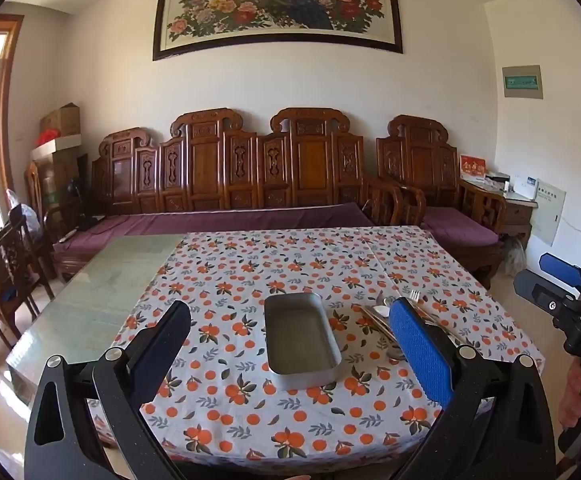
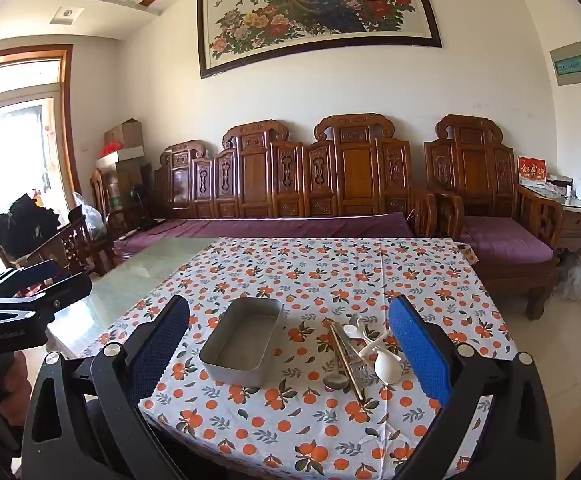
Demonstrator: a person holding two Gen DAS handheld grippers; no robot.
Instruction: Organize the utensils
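Observation:
An empty grey metal tray (image 1: 300,340) (image 2: 242,340) lies on the orange-print tablecloth. To its right is a pile of utensils (image 2: 360,350): brown chopsticks (image 2: 346,364), white ceramic spoons (image 2: 386,366), a metal fork (image 1: 413,295) and a metal spoon (image 2: 335,382). In the left wrist view the pile is partly hidden behind my blue pad (image 1: 418,352). My left gripper (image 1: 290,344) is open and empty, held above the tray. My right gripper (image 2: 290,340) is open and empty, held above the table's near edge; it also shows in the left wrist view (image 1: 558,280).
The tablecloth (image 2: 330,272) covers the table's right part; bare glass tabletop (image 1: 102,288) lies to the left. A carved wooden sofa with purple cushions (image 1: 230,216) stands behind the table. Wooden chairs (image 1: 2,272) stand at the left.

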